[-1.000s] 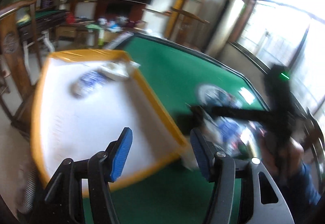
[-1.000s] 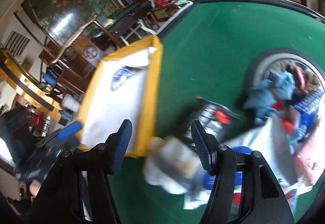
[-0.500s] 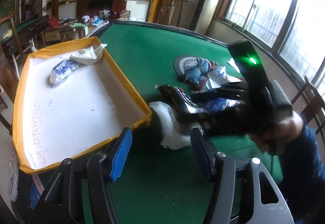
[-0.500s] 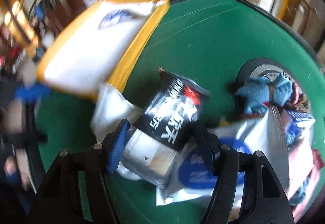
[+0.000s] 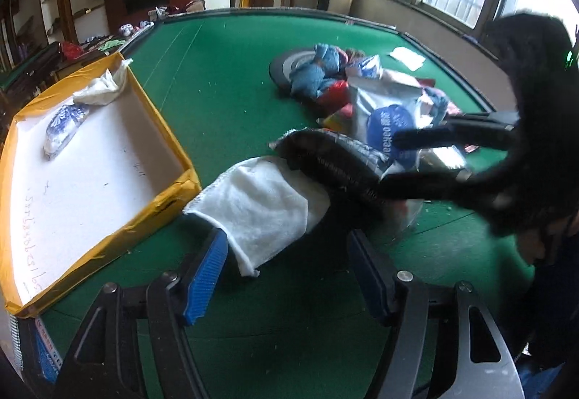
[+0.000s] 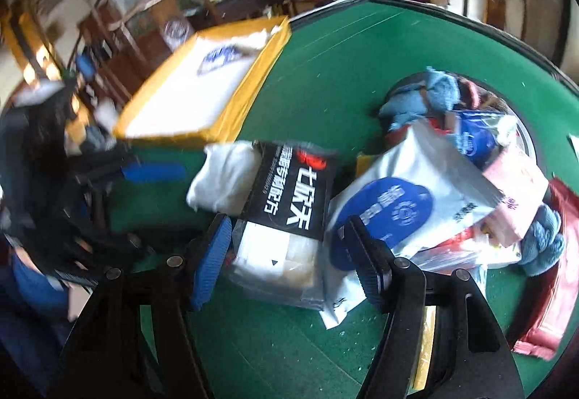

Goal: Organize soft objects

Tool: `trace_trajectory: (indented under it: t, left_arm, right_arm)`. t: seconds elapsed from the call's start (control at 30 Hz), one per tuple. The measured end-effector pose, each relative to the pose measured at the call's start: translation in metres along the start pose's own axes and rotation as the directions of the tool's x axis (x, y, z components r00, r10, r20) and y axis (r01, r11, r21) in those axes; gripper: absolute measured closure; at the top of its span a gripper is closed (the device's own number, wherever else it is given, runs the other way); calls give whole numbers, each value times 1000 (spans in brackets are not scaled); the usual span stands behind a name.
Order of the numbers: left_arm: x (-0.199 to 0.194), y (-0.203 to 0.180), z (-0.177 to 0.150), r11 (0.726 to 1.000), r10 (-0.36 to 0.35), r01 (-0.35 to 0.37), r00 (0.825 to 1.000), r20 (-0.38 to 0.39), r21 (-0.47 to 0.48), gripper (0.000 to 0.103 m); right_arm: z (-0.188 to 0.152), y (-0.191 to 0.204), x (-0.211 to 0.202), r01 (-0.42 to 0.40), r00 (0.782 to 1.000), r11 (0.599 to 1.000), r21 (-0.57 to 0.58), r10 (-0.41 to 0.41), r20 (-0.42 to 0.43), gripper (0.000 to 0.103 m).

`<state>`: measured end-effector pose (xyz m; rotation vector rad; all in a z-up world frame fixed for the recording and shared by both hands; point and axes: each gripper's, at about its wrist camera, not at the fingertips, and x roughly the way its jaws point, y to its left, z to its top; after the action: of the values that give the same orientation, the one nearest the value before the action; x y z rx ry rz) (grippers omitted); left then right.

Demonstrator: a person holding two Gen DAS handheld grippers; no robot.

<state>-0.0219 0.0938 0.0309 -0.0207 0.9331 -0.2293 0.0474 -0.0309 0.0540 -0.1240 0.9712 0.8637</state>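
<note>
Left wrist: left claw [image 5: 287,268] opening, nothing pinched; white cloth [image 5: 260,203] near, on green surface [image 5: 224,80], just right of yellow tray [image 5: 173,149].

Right wrist: right claw [image 6: 289,254] parted around black packet [image 6: 289,196], contact probably absent. Risk: packet overlaps cloth, could drag along.

tray [image 5: 173,149]: left on table [image 5: 224,73]
cloth [image 5: 260,203]: just right of tray, under packet [image 5: 325,160]
pile [image 5: 362,88]: behind packet
pouch [image 5: 65,126]: in tray
</note>
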Motion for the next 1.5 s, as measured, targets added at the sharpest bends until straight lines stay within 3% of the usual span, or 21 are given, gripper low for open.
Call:
trace_trajectory:
  t: [0.3, 0.33, 0.37, 0.4, 0.43, 0.5, 0.57, 0.67, 0.77, 0.93, 1.13, 1.17, 1.2, 1.23, 1.37, 1.4, 1.5]
  left_arm:
    - [35, -5, 27, 998, 50, -51, 999, -16, -28, 35]
    - [38, -4, 26, 998, 57, -57, 998, -11, -34, 40]
    - [41, -2, 24, 997, 60, -61, 998, -17, -41, 55]
    - [43, 1, 22, 997, 56, -57, 998, -24, -49, 65]
    - [42, 3, 20, 997, 41, -42, 999, -12, -61, 66]
    - [35, 7, 13, 997, 30, -30, 1000, -2, -67, 81]
    - [25, 7, 4, 997, 30, -29, 1000, 4, -68, 87]
    - [14, 8, -11, 998, 43, -43, 999, 3, -53, 87]
    - [10, 17, -19, 996, 5, -4, 1000, 12, -84, 87]
    - [11, 20, -18, 996, -7, 7, 1000, 7, -92, 87]
    - [17, 9, -10, 997, 47, -47, 999, -2, -68, 82]
    - [19, 7, -8, 996, 57, -57, 998, -4, -62, 80]
    - [20, 3, -7, 996, 74, -74, 997, -6, -49, 76]
    - [21, 1, -6, 996, 87, -87, 996, -10, -38, 74]
    - [30, -11, 0, 995, 101, -100, 994, -32, 13, 34]
    - [34, -13, 1, 992, 123, -122, 991, -50, 22, 29]
    - [35, -7, 4, 996, 89, -90, 995, -42, -10, 32]
  right_arm:
    - [0, -10, -10, -18, 999, 998, 58, 16, 46, 37]
    - [0, -11, -11, -22, 999, 998, 66, 19, 48, 37]
    - [1, -12, -10, -29, 998, 997, 75, 25, 50, 37]
    - [1, -13, -9, -38, 998, 996, 82, 34, 51, 37]
    - [0, -15, -11, -46, 998, 995, 84, 41, 52, 37]
    - [1, -12, -8, -64, 997, 994, 84, 60, 51, 37]
    - [0, -11, -5, -77, 996, 993, 92, 73, 45, 37]
    - [-1, -11, 4, -85, 996, 990, 116, 82, 35, 37]
    - [-1, -9, 13, -101, 995, 986, 135, 98, 32, 37]
    - [0, -3, 30, -100, 995, 980, 171, 97, 30, 37]
    - [-1, 22, 42, 17, 1000, 998, 57, -18, 14, 37]
    - [-2, 27, 44, 45, 999, 998, 33, -45, 14, 39]
    - [-2, 29, 43, 58, 998, 998, 26, -58, 18, 56]
    - [-3, 29, 45, 56, 998, 998, 33, -56, 1, 59]
    - [-4, 27, 37, 64, 998, 997, 40, -65, 7, 69]
    - [-4, 25, 32, 65, 998, 997, 46, -66, 19, 69]
    - [-1, 17, 16, 75, 994, 994, 74, -80, 73, 70]
